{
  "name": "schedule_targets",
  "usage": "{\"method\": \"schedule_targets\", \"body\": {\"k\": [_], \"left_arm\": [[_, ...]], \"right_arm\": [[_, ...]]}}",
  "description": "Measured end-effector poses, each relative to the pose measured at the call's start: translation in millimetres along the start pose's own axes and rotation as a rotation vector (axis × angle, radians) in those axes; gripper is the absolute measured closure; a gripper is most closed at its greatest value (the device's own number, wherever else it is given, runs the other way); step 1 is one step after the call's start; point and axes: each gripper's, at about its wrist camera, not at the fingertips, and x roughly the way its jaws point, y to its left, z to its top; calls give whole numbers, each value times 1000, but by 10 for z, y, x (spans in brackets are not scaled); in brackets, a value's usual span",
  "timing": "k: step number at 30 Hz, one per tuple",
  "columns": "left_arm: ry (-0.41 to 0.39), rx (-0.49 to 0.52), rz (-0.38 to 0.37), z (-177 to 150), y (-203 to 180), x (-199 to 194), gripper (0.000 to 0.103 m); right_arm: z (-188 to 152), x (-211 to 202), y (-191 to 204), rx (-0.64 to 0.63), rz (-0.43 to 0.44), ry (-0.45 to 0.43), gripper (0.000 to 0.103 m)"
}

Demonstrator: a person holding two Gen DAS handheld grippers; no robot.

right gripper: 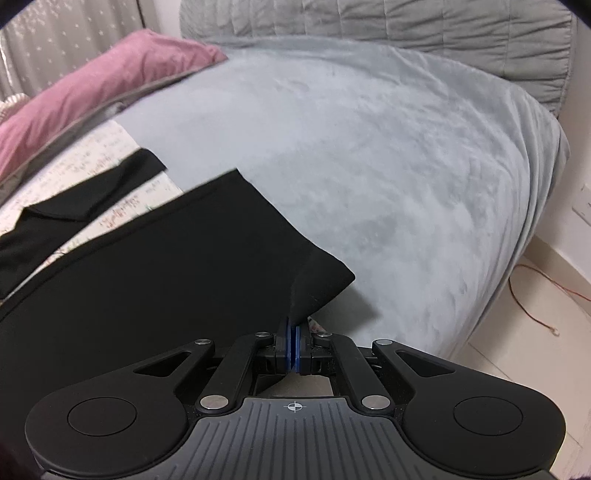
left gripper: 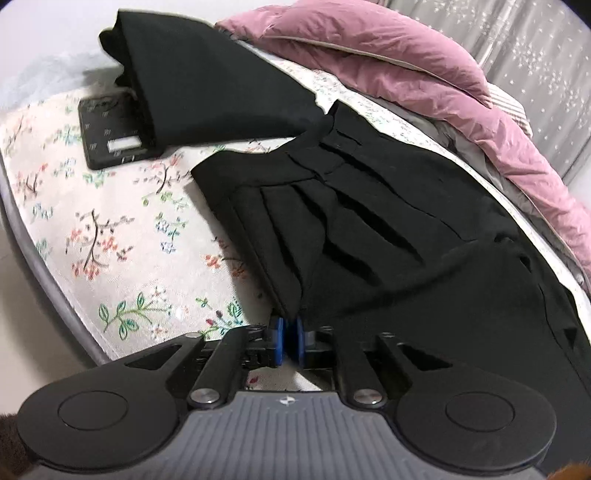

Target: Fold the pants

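Black pleated pants (left gripper: 369,221) lie on a floral sheet (left gripper: 122,236) on a bed. My left gripper (left gripper: 290,332) is shut on the waistband edge of the pants, with blue pads pinching the cloth. In the right wrist view my right gripper (right gripper: 294,339) is shut on the corner of a pant leg hem (right gripper: 317,288) and holds it raised above the leg (right gripper: 166,266). The other leg (right gripper: 88,195) lies flat further left. A lifted leg end (left gripper: 207,81) shows in the left wrist view.
A black flat box (left gripper: 110,136) lies on the floral sheet under the lifted leg. A pink duvet (left gripper: 424,62) is bunched along the far side. A pale blue blanket (right gripper: 369,147) covers the bed head, with a grey headboard (right gripper: 406,22). A red cable (right gripper: 535,295) lies on the floor.
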Motion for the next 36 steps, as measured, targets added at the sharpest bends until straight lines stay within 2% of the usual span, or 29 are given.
{"method": "schedule_targets", "body": {"k": [1, 3, 4, 5, 7, 10, 12, 14, 20, 31, 36], "left_arm": [[-12, 22, 17, -4, -29, -38, 58], [-40, 66, 61, -5, -92, -127, 33], [-57, 84, 69, -2, -118, -164, 29], [-76, 97, 71, 13, -141, -192, 24], [-106, 117, 57, 44, -209, -247, 20], [-125, 149, 24, 71, -371, -301, 13], [-120, 173, -12, 84, -504, -301, 7], [-109, 195, -50, 102, -656, -274, 4], [-78, 298, -149, 125, -1202, -113, 0], [-42, 527, -334, 94, -2422, 345, 0], [-29, 571, -405, -46, -2774, 643, 0]], "right_arm": [[7, 10, 4, -4, -1, 13, 99], [2, -27, -4, -6, 5, 8, 84], [-1, -51, -6, -10, 4, 1, 80], [3, -90, -11, -15, 10, -14, 70], [15, -186, 12, -34, 21, -47, 59], [65, -319, 93, -86, 12, -111, 57], [113, -380, 170, -107, 31, -134, 52], [172, -429, 263, -116, 65, -149, 43], [278, -460, 688, -191, 147, -184, 38], [519, -156, 1628, -379, 271, -224, 38], [589, 151, 2032, -520, 290, -235, 40]]}}
